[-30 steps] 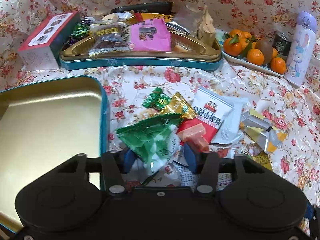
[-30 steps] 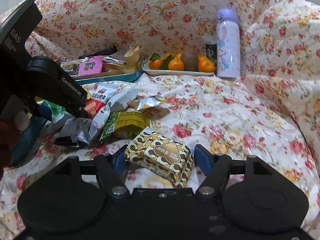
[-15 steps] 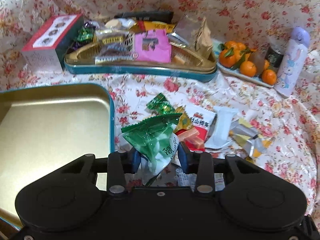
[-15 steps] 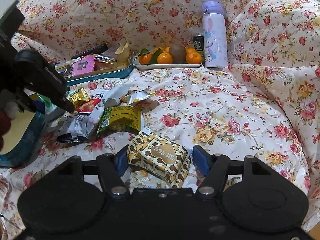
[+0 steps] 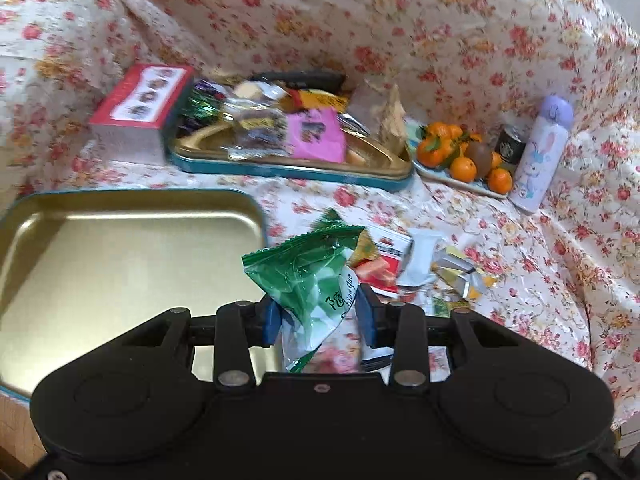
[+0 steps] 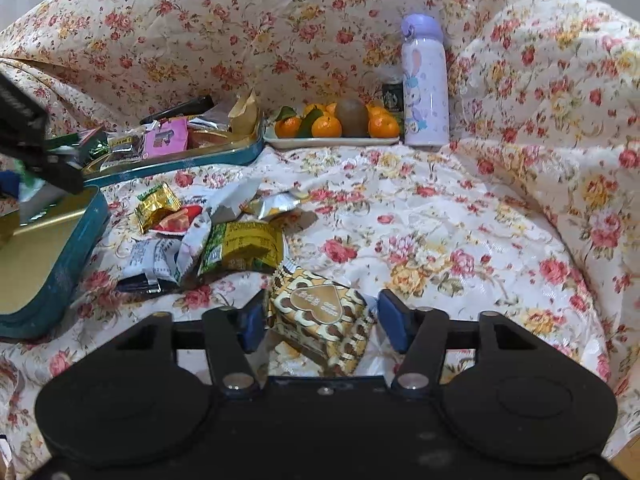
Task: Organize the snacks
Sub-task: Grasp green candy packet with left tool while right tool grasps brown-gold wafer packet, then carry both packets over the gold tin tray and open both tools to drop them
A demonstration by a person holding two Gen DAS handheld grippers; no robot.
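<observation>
My left gripper (image 5: 320, 316) is shut on a green snack bag (image 5: 310, 276) and holds it lifted, just right of the empty gold tin with a teal rim (image 5: 120, 248). My right gripper (image 6: 324, 318) is open around a brown and gold patterned packet (image 6: 320, 312) that lies on the floral cloth; its jaws stand apart from the packet's sides. A pile of loose snack packets (image 6: 208, 236) lies between the tin (image 6: 52, 276) and my right gripper. A second tin (image 5: 296, 160) at the back holds several snacks.
A red and white box (image 5: 140, 108) stands left of the back tin. A plate of oranges and a kiwi (image 6: 336, 124), a dark can (image 5: 510, 146) and a lilac bottle (image 6: 424, 84) stand at the back right. Floral cloth rises behind and to the right.
My left gripper closed on the green bag and lifted it up and towards the empty tin. My right gripper stayed open around the brown packet, drawing back slightly.
</observation>
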